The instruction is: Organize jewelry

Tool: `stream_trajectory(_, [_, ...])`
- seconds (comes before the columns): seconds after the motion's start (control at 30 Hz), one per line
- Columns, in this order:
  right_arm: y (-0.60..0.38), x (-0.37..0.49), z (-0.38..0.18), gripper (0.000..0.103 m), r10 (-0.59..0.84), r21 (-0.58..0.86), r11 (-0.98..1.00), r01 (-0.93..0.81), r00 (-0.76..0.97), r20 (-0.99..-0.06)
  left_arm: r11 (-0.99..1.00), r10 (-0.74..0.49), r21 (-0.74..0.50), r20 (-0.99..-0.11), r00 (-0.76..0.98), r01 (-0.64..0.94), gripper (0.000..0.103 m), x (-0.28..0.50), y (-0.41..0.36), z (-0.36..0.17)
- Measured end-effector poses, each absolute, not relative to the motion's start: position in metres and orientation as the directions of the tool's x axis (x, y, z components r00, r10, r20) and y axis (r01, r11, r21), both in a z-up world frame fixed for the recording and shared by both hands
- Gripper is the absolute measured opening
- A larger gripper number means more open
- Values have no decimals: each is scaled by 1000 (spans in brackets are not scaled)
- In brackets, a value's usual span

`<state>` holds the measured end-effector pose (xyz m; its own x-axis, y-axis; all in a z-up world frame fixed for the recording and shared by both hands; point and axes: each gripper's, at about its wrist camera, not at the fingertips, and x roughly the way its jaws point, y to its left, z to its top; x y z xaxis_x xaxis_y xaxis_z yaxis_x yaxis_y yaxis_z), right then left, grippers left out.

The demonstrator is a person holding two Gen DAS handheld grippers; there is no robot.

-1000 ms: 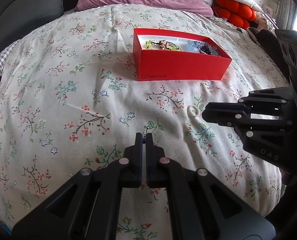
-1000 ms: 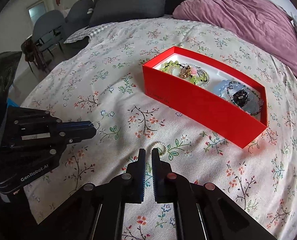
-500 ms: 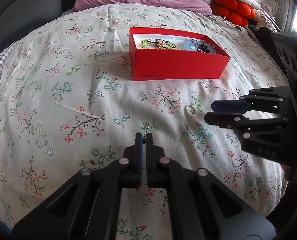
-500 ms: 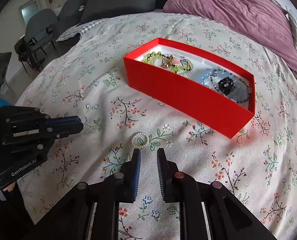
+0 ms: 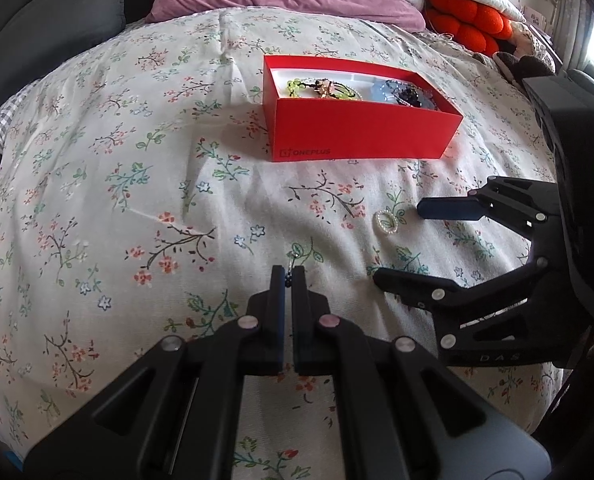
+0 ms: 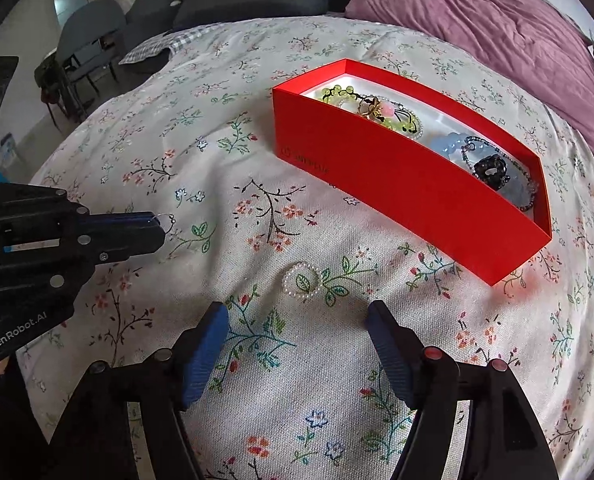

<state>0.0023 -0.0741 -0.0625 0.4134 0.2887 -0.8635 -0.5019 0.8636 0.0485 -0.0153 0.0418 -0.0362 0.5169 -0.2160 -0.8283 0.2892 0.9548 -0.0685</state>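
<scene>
Step in hand: picking up the pearl ring (image 6: pixel 301 281) — a small loop of white beads lying flat on the floral bedspread (image 5: pixel 97 184), apart from everything else.
Right gripper (image 6: pixel 297 322): jaws spread wide, just been opening, nothing between them; ring just ahead of the tips, roughly centred on the gap.
Left gripper (image 5: pixel 288 274): jaws pressed together on a small dark earring (image 5: pixel 290 271), its wire hook poking out past the tips; hovering over the cloth, well short of the box.
Red box (image 5: pixel 361 136): open, near the middle of the bed, beyond the ring; green beaded bracelet (image 6: pixel 339 94) at one end, blue and dark beaded pieces (image 6: pixel 493 168) at the other.
Next move, as judged: lower and ease the right gripper forward until the pads straddle the ring, then close gently — flat beads on soft fabric likely to slip or drag cloth in.
After that: carry the ring over the near wall and release inside; earring probably bound there too.
</scene>
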Motion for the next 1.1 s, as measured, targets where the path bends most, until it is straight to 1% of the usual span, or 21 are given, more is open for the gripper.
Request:
stream_trajectory(0.2, [-70,4,-64,72,283,36,865,-501,427,-859,954,-218,-70,-827,518,290,4,-16,44,-36])
stream_trajectory(0.27, [-69,5,-64,69,286,38,863,-503,426,-858,954,-218,-70,-827,518,290,4,-16,45,-36])
stream_trajectory(0.33, [-69,5,-63,57,295,44,859,-509,424,-857,955,-217,-70,-828,517,289,4,-16,45,-36])
stream_trajectory(0.37, [-68,5,-62,55,298,46,857,-513,422,-856,955,-217,-70,-828,517,288,4,-16,45,-36])
stream_trajectory(0.47, [-66,5,-61,43,307,50,850,-524,417,-855,955,-218,-71,-828,517,289,4,-16,45,-36])
stream_trajectory(0.53, [-65,5,-61,28,318,61,847,-529,411,-854,954,-219,-70,-828,517,292,4,-16,44,-36])
stream_trajectory(0.57, [-65,5,-61,24,322,65,846,-529,411,-853,953,-219,-69,-828,517,293,4,-16,44,-36])
stream_trajectory(0.6, [-65,6,-60,17,324,66,846,-529,411,-852,953,-219,-68,-828,517,295,4,-16,44,-36])
stream_trajectory(0.63, [-65,6,-60,13,326,68,846,-530,410,-852,953,-219,-68,-827,517,296,4,-16,43,-36])
stream_trajectory(0.8, [-66,4,-57,7,328,63,843,-534,418,-847,953,-220,-68,-827,517,296,4,-16,43,-36])
stream_trajectory(1.1, [-70,-3,-45,4,351,74,837,-542,428,-833,953,-221,-70,-825,520,295,4,-17,43,-35])
